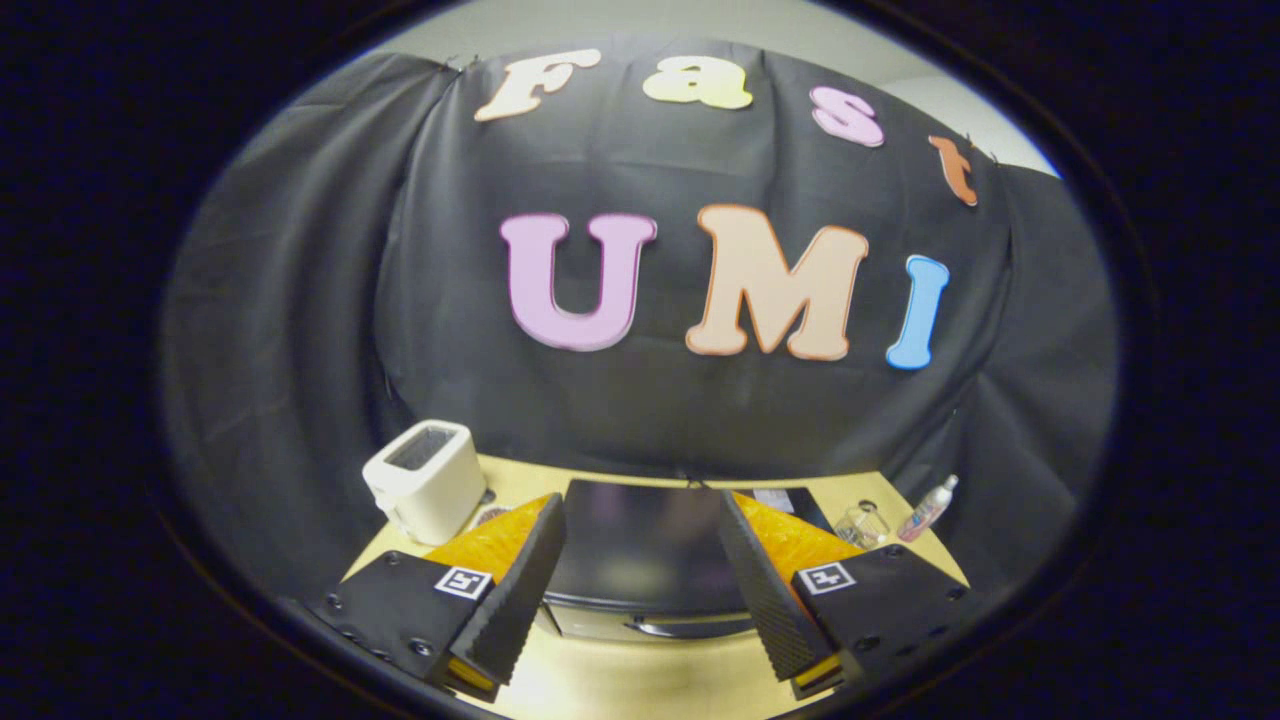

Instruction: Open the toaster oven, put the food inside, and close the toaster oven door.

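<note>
Gripper poised above the closed toaster oven.

The gripper (645,610) looks down and forward from above the table (640,690), its fingers (520,590) spread wide apart and holding nothing. The toaster oven (640,560) sits between and just beyond them, door shut (handle facing the gripper). A white toaster (428,480) stands beside the oven on one side; a small bottle (928,508) stands well apart on the other.

**Claw spread wide, holding nothing**

The claw (640,600) has its 2 fingers (515,590) set well apart, angled inward toward each other from the bases to the tips. Nothing is pressed between them. Each finger carries a ribbed inner face and 1 square marker on top of its base block. Both are level and symmetrical.
</note>
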### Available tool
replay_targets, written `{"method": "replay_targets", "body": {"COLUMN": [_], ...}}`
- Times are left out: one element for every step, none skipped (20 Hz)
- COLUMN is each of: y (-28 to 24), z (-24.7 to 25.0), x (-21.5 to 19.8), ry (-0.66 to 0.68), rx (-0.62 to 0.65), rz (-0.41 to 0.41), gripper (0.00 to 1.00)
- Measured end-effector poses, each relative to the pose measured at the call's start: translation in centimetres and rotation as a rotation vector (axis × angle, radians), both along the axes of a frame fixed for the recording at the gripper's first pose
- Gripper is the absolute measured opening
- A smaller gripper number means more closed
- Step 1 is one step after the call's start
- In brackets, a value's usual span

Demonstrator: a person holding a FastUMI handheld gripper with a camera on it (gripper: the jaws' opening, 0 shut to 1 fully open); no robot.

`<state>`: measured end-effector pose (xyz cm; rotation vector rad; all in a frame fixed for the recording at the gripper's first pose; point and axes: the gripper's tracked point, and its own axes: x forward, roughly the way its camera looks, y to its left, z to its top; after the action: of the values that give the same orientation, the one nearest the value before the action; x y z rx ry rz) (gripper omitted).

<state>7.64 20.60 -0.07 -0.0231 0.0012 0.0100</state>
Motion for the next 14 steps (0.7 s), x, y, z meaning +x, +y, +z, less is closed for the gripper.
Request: {"method": "replay_targets", "body": {"y": [0.2, 0.3, 0.6, 0.7, 0.7, 0.7, 0.9, 1.1, 1.1, 1.3, 1.5, 1.6, 1.7, 1.6], "z": [0.9, 1.6, 2.0, 2.3, 2.3, 2.4, 2.3, 2.4, 2.3, 2.2, 1.9, 1.8, 1.6, 1.6], "x": [-0.4, -0.9, -1.3, -1.6, -1.8, -2.1, -2.1, -2.2, -2.3, -2.3, -2.3, -2.3, -2.2, -2.3], "ry": [-0.03, -0.055, -0.076, -0.092, -0.104, -0.112, -0.12, -0.126, -0.128, -0.128, -0.127, -0.125, -0.124, -0.121], "rx": [0.016, 0.029, 0.036, 0.037, 0.036, 0.033, 0.034, 0.035, 0.038, 0.043, 0.048, 0.052, 0.053, 0.052], "rz": [0.017, 0.034, 0.053, 0.064, 0.07, 0.076, 0.082, 0.083, 0.085, 0.09, 0.096, 0.103, 0.109, 0.108], "gripper": [0.95, 0.95, 0.95, 0.95, 0.95, 0.95, 0.95, 0.95, 0.95, 0.95, 0.95, 0.95, 0.95, 0.95]}}
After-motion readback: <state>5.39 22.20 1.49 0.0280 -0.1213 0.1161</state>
